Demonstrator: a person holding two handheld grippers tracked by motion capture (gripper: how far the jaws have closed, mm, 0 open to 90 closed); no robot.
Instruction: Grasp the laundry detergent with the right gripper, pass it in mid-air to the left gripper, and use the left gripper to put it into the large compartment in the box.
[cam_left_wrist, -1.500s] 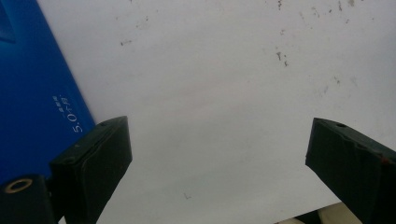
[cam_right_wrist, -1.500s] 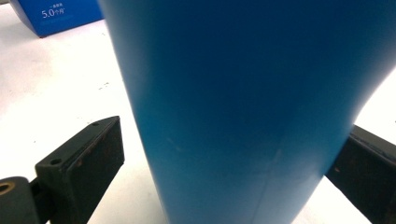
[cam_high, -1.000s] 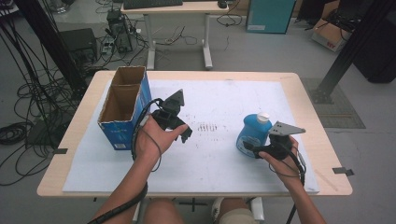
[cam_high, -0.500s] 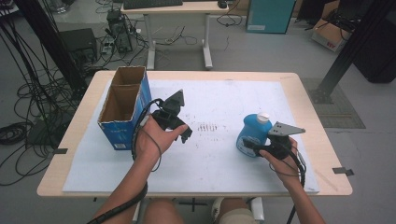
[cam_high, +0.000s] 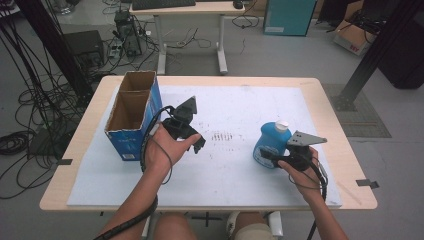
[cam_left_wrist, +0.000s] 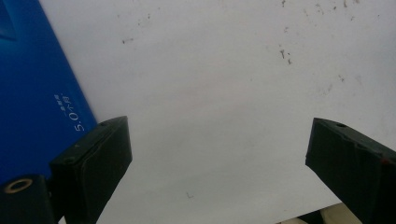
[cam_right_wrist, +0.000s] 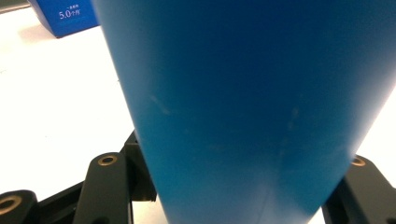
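A blue bottle (cam_high: 270, 142) with a white cap stands upright on the white sheet (cam_high: 235, 170) that covers most of the worktop (cam_high: 345, 150), toward the worktop's right edge and a little nearer its front edge than its back. The right gripper (cam_high: 272, 157) has its jaws pinching the lower body of the bottle from the person's side; in the right gripper view the blue bottle wall (cam_right_wrist: 252, 102) sits right between the two black jaws and touches them on both sides. The grey three-cornered plate on that gripper sits just right of the bottle's shoulder. Whether the bottle holds any liquid cannot be told, since its wall is opaque.

The left gripper (cam_high: 192, 137) hovers over the sheet left of the worktop's middle, jaws spread wide with nothing between them; the left gripper view shows bare, lightly speckled white sheet between the two black jaws.

Near the worktop's left edge stands a blue cardboard box (cam_high: 131, 115), open at the top, running from the back-left corner area toward the front. A cardboard wall divides it into two compartments, one behind the other. What shows of both compartments is plain brown cardboard with no contents visible, though the bottoms are partly in shadow. The left gripper is just beside the box's right wall, whose blue side with white print shows at the left of the left gripper view (cam_left_wrist: 37, 102). The box and the bottle are well apart.
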